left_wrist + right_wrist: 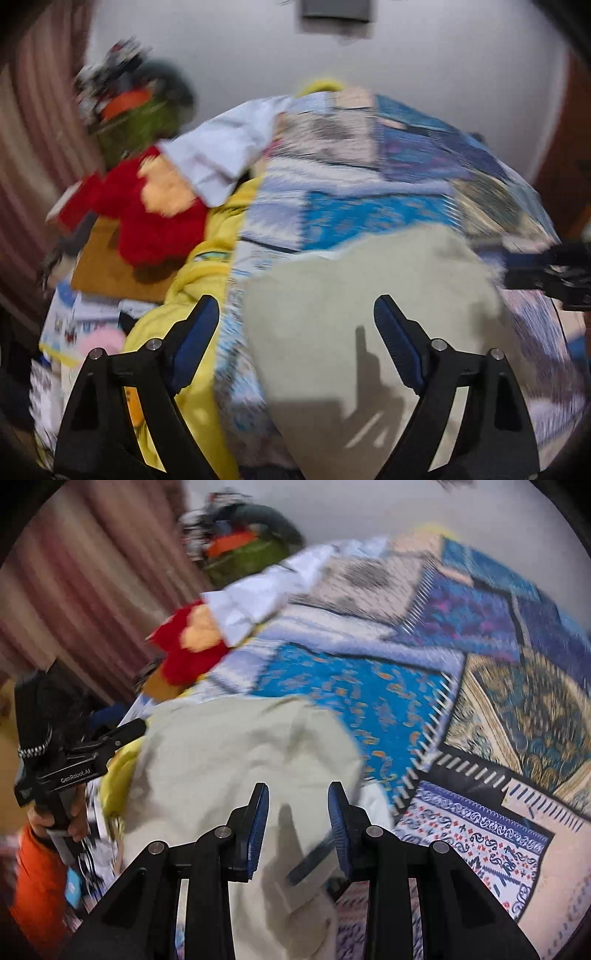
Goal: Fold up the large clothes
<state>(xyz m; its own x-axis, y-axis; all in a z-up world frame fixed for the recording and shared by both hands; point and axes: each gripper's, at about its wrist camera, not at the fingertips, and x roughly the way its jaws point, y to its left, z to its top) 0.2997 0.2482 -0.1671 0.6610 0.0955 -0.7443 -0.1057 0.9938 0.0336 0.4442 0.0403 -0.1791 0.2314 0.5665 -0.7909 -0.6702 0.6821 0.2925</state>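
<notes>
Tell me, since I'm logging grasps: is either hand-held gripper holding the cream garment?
No. Both hand-held grippers, left and right, are open above the cream garment.

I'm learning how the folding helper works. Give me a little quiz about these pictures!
1. True or false: the left hand-held gripper is clamped on the cream garment.
2. What colour is the plush toy beside the white cloth? A green, B red, C black.
3. Fill in: in the right wrist view, the person's sleeve is ____.

Key: 1 false, its jaws stand wide open with nothing between them. 2 B. 3 orange.
</notes>
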